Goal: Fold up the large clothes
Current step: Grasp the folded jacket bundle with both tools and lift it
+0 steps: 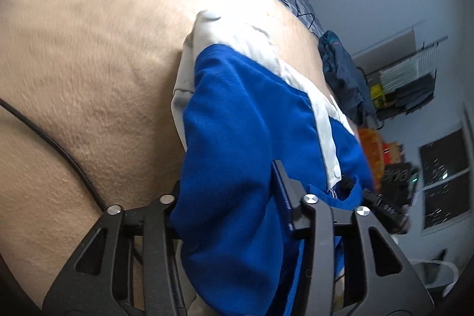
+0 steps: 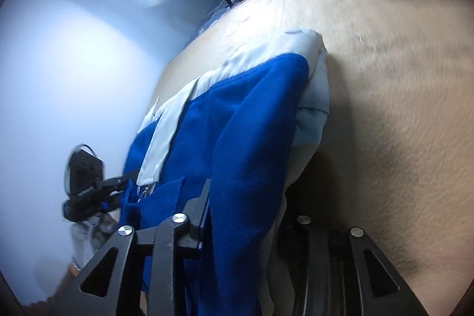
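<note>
Both tongs, the left tongs (image 1: pixel 234 197) and the right tongs (image 2: pixel 246 206), are clamped on the near edge of the blue-and-white jacket (image 1: pixel 237 108), which lies toward twelve o'clock on the tan bed (image 1: pixel 89 64) (partly folded, I judge, with more folds left).

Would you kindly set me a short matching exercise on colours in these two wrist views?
Things:
1. jacket body
2. jacket collar
3. bed cover
4. bundle of cloth at the bed's far edge

Colours:
A. tan
B. dark teal
C. bright blue
D. pale grey

Pairs: 1-C, 2-D, 3-A, 4-B
</note>
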Demonstrator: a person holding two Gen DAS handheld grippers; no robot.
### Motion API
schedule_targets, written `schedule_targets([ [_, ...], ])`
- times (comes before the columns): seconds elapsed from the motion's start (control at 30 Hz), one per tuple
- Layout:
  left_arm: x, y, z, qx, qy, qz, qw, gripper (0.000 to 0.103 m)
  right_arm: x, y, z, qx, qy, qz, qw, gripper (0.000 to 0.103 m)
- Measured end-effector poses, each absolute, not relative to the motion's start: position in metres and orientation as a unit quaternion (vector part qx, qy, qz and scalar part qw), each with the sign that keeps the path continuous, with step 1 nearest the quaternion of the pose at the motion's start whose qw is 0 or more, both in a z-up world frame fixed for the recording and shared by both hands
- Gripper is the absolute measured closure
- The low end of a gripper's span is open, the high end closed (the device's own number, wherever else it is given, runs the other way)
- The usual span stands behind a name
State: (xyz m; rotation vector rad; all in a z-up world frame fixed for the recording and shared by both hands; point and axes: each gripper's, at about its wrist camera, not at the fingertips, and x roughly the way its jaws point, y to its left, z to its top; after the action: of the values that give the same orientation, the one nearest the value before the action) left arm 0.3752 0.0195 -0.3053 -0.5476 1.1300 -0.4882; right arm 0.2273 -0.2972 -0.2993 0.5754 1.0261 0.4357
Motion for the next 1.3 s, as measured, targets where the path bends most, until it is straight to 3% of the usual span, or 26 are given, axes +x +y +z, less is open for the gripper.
schedule_targets([
  [0.2,0.359,0.012,-0.283,-0.211,0.495,-0.228,0.811,0.071,0.222,-0.275,-0.271,0.212,0.469,0.185,0.837,0.075],
  [0.63,0.343,0.001,-0.246,-0.207,0.454,-0.267,0.825,0.073,0.218,-0.253,-0.217,0.122,0.436,0.177,0.874,0.076],
  [1.0,0.381,-0.069,-0.211,-0.197,0.432,-0.323,0.819,0.073,0.218,-0.320,-0.179,0.134,0.400,0.148,0.895,0.076],
  [1.3,0.439,-0.171,-0.160,-0.166,0.391,-0.376,0.824,0.073,0.241,-0.405,-0.129,0.144,0.351,0.114,0.918,0.076],
])
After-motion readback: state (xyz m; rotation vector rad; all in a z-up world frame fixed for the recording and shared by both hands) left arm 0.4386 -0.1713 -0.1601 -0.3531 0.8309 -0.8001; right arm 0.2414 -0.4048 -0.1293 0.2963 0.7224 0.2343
